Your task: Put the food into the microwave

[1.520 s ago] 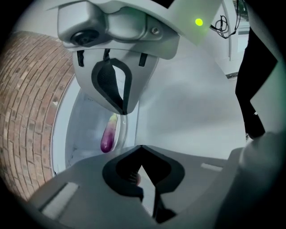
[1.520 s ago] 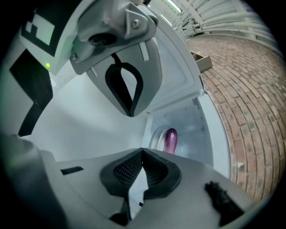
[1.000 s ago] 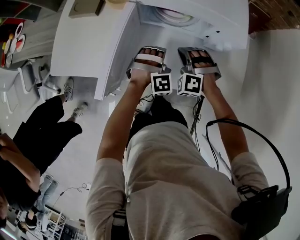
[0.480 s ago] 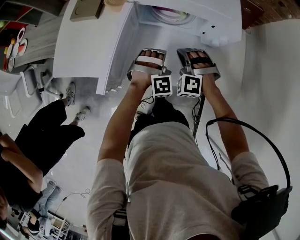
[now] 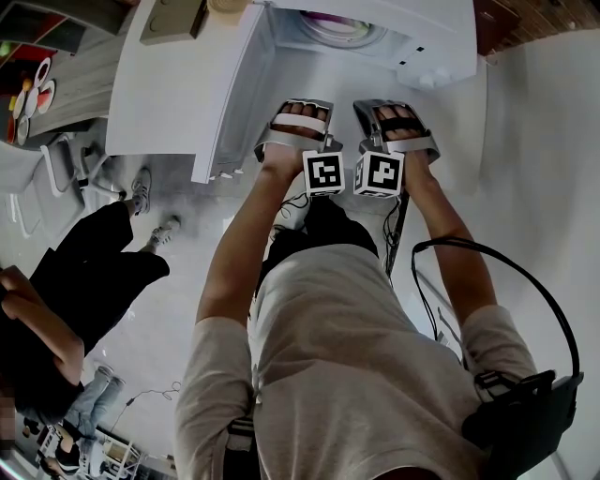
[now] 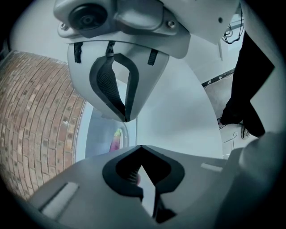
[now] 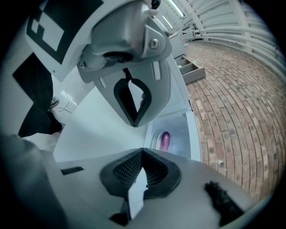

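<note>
Well to the left of the left gripper (image 6: 134, 133), a second person in black clothes (image 5: 89, 267) is seen in the head view, cut off by the picture's edge, with two pale trainers (image 5: 139, 180). Ahead and left of that gripper a broad white counter (image 5: 178, 84) is shown, and on it one flat beige box (image 5: 173, 14) is cropped by the top edge. The left gripper's jaws are seen drawn together with nothing between them. The only print to be found is the black-and-white square pattern on the two white marker cubes, one on the left gripper (image 5: 323, 172) and one on the right (image 5: 379, 173); no words can be read on them. In the head view both sets of jaw tips are hidden under the hands and grey shells. The right gripper (image 7: 139, 137) is likewise closed on nothing. Ahead of both grippers, well apart from their tips, the white microwave (image 5: 441, 47) is seen open. Inside it one piece of purple food (image 7: 165, 141) lies on one round pale plate (image 5: 342, 28), which is partly hidden by the cavity's edge. In the left gripper view only a sliver of the food is shown. Two dark marks on the microwave's front are too small to read. To the right of the right gripper a red-brown brick surface (image 7: 232, 112) is seen, and one looped black cable (image 5: 525, 281) hangs by the wearer's right arm.
</note>
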`<control>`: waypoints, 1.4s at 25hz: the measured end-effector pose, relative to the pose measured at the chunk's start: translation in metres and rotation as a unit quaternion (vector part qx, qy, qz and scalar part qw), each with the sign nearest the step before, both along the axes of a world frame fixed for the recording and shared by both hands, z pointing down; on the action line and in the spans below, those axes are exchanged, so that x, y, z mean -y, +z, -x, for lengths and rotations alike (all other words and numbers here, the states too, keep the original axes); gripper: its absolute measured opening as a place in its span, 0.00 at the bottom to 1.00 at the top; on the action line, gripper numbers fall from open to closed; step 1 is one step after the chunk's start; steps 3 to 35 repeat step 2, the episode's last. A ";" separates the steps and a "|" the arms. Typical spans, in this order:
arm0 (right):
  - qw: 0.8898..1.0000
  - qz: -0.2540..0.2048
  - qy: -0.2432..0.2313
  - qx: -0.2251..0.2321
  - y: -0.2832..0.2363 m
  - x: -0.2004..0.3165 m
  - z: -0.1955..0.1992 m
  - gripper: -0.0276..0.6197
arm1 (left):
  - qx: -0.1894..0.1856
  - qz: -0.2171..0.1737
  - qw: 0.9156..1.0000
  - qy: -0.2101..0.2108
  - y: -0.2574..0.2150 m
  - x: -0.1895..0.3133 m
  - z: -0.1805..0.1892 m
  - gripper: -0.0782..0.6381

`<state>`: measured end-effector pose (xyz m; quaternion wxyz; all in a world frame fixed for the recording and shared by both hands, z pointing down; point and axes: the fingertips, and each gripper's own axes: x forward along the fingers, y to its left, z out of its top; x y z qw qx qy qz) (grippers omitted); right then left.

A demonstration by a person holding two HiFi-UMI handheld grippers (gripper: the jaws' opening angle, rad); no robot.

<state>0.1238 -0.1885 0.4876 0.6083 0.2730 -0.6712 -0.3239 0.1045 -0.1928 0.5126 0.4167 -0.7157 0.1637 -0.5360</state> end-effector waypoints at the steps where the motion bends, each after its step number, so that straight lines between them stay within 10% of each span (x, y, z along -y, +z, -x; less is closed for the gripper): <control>1: 1.000 -0.001 0.001 0.001 0.000 -0.001 0.000 0.06 | 0.004 0.006 1.000 0.001 0.003 -0.002 0.000 0.12; 35: 1.000 -0.002 0.001 0.002 0.000 -0.002 0.000 0.06 | 0.008 0.011 1.000 0.002 0.005 -0.004 0.001 0.12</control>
